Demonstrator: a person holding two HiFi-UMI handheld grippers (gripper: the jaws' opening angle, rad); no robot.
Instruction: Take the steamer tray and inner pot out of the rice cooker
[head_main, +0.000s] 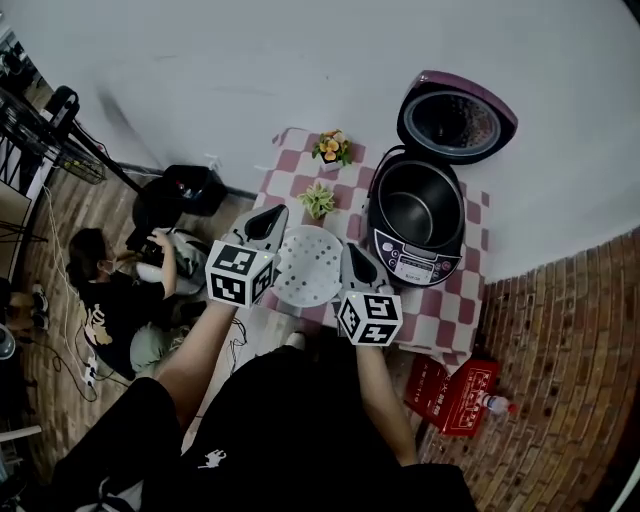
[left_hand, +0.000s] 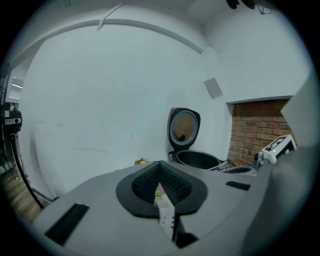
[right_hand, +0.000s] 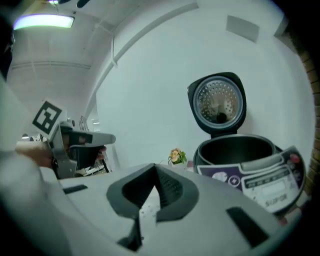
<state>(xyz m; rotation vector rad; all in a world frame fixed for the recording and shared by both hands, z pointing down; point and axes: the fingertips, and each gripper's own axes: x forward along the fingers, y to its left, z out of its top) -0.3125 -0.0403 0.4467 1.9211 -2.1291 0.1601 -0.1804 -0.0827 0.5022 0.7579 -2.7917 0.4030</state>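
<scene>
Left gripper (head_main: 276, 226) and right gripper (head_main: 351, 252) pinch steamer tray (head_main: 308, 265) level between them.

Support: small table under a pink-and-white checked cloth (head_main: 290, 160), set against the white wall. Directly on the cloth:
- right side: purple-and-black rice cooker (head_main: 415, 262), lid raised
- back left: small pot of orange flowers (head_main: 331, 148)
- just in front of that pot: small green potted plant (head_main: 318, 200)

The head view looks steeply down on the table (head_main: 440, 305) from above. Both gripper views look almost level along their jaws, close by. All share the rice cooker (head_main: 415, 260).
</scene>
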